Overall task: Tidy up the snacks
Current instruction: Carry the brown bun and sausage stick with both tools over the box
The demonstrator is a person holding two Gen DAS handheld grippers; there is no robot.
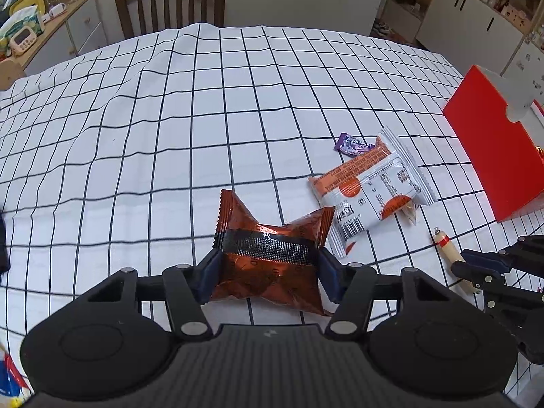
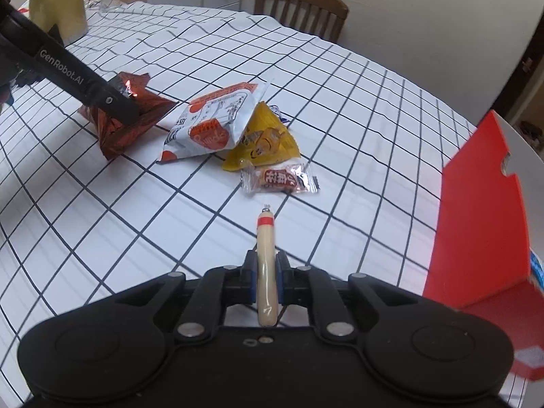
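My left gripper is shut on a shiny brown snack packet, low over the checked tablecloth; the packet also shows in the right wrist view. My right gripper is shut on a beige sausage stick with a red band, which also shows in the left wrist view. On the cloth lie a white-and-orange packet, a yellow triangular packet, a small clear-wrapped red snack and a purple candy. A red box stands at the right.
The table has a white cloth with a black grid. A wooden chair stands at the far edge. A gold object sits at the far left of the table. Sideboards with clutter line the walls.
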